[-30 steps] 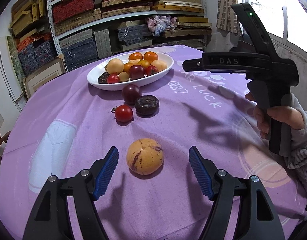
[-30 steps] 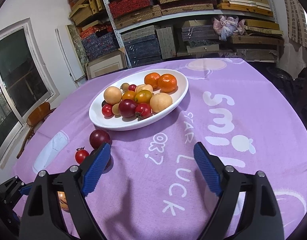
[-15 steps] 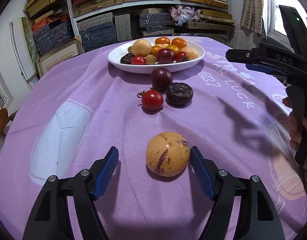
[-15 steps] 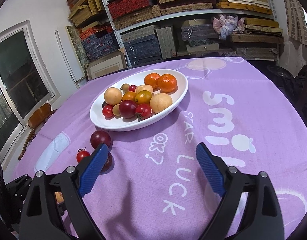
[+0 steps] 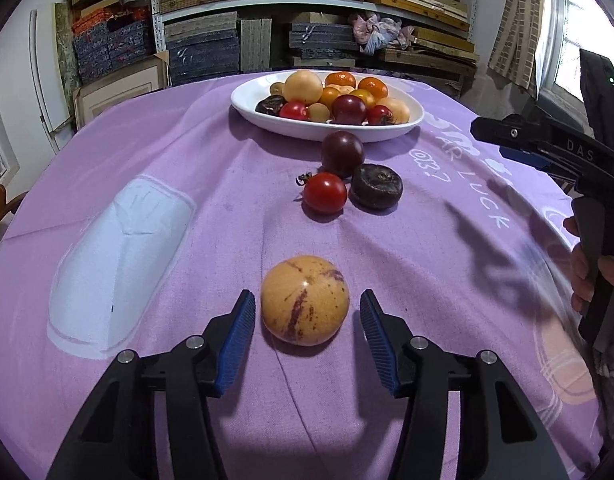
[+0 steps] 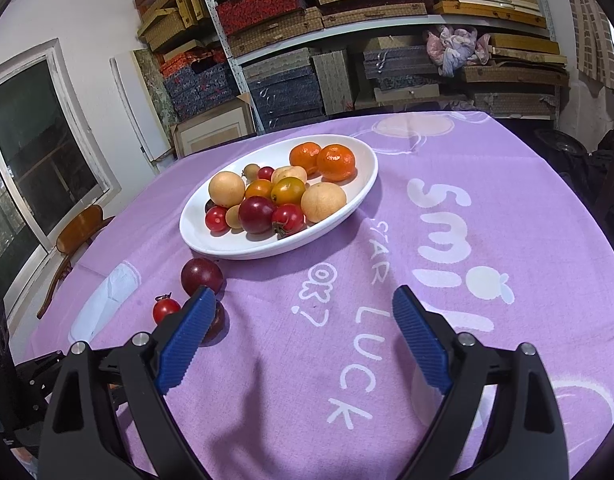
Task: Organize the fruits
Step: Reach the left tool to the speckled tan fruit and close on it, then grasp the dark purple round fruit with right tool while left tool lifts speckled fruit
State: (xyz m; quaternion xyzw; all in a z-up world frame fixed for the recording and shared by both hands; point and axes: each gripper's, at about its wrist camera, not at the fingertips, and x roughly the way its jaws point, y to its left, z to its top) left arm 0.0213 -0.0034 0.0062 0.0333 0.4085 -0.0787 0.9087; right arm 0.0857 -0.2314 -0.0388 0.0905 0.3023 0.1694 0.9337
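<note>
Fruit in question: a yellow melon-like fruit [image 5: 305, 306] with purple streaks, sitting on the purple tablecloth [image 5: 227, 208], well short of the white dish [image 5: 327, 130].
Where it lies from my fingers: squarely between the blue pads of my left gripper [image 5: 307, 338], a little nearer the left pad than the right.
Long axis: close to round, so I see no axis to line up with.
Left fingers: closing around the fruit, with a thin gap on each side; not gripping yet.
Left pose: pitched down at the cloth, fingertips low beside the fruit.
Right gripper [image 6: 303, 344]: spread wide, nothing between the pads, hanging above the cloth lettering.
Nearer hand: the left, by far.
Other loose fruit: red tomato [image 5: 325, 193], dark plum [image 5: 342, 153] and a dark flattened fruit [image 5: 376, 186], clustered between my fruit and the dish.
Judgement: pinch, lift, carry to the dish.
</note>
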